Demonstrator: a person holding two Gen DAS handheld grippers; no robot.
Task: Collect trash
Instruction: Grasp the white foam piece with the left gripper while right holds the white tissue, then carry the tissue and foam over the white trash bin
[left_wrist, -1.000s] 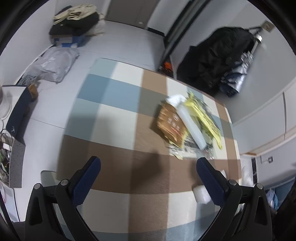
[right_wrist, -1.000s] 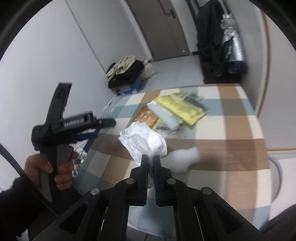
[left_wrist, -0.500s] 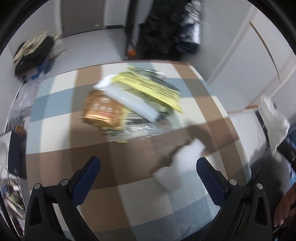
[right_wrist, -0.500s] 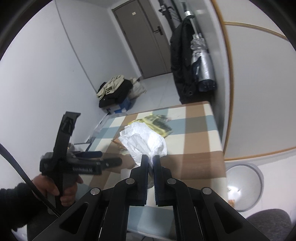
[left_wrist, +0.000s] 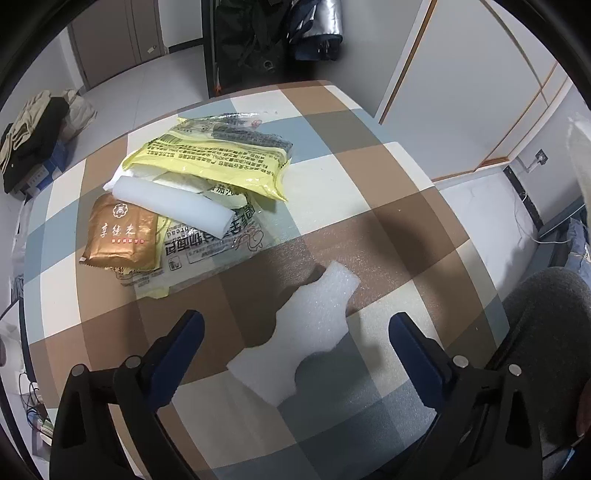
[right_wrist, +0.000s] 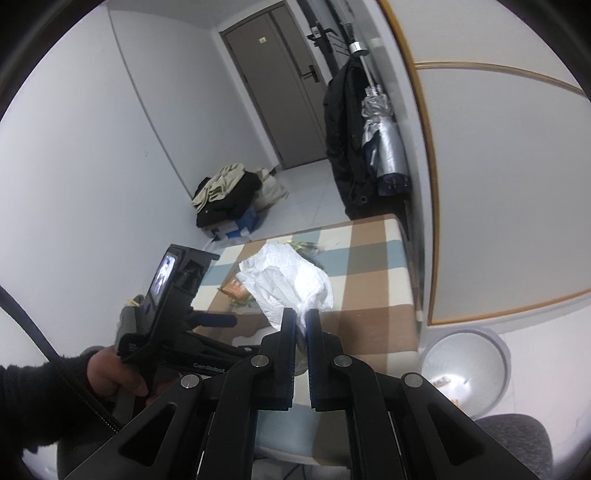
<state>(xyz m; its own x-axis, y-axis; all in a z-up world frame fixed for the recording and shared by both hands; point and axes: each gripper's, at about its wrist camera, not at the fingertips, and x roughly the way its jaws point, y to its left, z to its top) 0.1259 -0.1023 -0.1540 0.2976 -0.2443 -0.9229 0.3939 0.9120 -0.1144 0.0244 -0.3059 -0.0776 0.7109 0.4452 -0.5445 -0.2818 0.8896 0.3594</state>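
A flat white foam piece (left_wrist: 314, 325) lies on the checked table (left_wrist: 388, 177). My left gripper (left_wrist: 294, 319) hangs just above it, fingers to either side; the jaws are closing and the pads touch nothing. Farther back is a pile of wrappers: a yellow bag (left_wrist: 218, 158), a white foam tube (left_wrist: 173, 206), a brown packet (left_wrist: 122, 232) and a clear bread bag (left_wrist: 218, 243). My right gripper (right_wrist: 301, 317) is shut on a crumpled white plastic bag (right_wrist: 288, 277), held up in the air over the table's near edge.
A round grey bin (right_wrist: 465, 369) stands on the floor right of the table. A grey chair seat (left_wrist: 546, 332) is at the near right. A hand (right_wrist: 114, 373) holds the left gripper. Clothes (right_wrist: 225, 192) and a hanging black coat (right_wrist: 347, 140) lie beyond.
The left gripper has swung across the table from the wrapper pile until the foam piece lies between its fingers. The right gripper, white bag still in it, has risen and turned right, bringing the bin into view.
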